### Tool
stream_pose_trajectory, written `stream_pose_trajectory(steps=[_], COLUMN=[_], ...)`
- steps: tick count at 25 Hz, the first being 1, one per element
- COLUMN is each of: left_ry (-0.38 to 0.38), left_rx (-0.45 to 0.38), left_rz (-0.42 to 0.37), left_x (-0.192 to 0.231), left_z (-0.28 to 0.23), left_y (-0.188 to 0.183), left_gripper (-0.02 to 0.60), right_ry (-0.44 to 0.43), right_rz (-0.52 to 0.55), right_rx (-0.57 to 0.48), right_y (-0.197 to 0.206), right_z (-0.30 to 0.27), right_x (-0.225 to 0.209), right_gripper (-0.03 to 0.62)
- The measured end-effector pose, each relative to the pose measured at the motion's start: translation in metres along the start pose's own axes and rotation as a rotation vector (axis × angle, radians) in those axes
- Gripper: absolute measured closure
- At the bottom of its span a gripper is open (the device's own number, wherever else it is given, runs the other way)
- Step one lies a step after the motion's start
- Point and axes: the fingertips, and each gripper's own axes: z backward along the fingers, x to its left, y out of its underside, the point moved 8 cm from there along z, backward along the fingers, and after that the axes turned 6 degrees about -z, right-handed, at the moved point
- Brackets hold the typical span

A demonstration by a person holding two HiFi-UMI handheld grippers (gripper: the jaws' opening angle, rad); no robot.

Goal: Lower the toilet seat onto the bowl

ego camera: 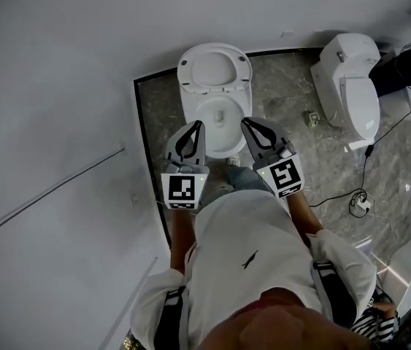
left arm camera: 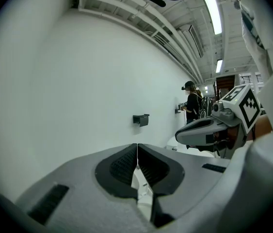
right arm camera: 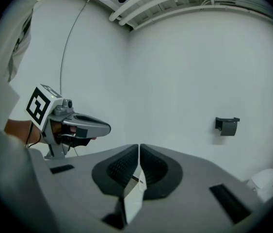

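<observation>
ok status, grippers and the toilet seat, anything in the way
Left gripper and right gripper both shut, empty, side by side before the bowl. Toilet seat up, not yet lowered. Nothing seen blocking it.

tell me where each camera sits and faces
Head view: on the person's head, steeply down at the toilet, left gripper, right gripper, white shirt.
Left gripper view: rides that gripper, along shut jaws at the wall; right gripper alongside.
Right gripper view: same, shut jaws, left gripper alongside.
Shared: both gripper views show the black wall holder.
</observation>
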Motion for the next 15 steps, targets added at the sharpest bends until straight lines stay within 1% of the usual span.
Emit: stream_pose_trajectory(steps=[4, 8, 15], left_ry=[-0.012, -0.027, -0.023], left_rx=[0.024, 0.048, 0.091], left_rz=[-0.004, -0.006, -0.023], left_x=[-0.002, 0.005, 0.016], left_z=[-0.018, -0.035, -0.054], left_y=[-0.001, 0.005, 0.017], left_gripper=[0.554, 0.554, 0.554], right_ry=[-0.023, -0.037, -0.031], right_rz=[-0.019, -0.017, -0.018], right_rx=[0.003, 0.025, 0.024], right_y=[0.0, 0.005, 0.012], right_z=[-0.007, -0.024, -0.048], right_x=[-0.019, -0.036, -0.051], right_gripper=[0.563, 0.562, 0.563])
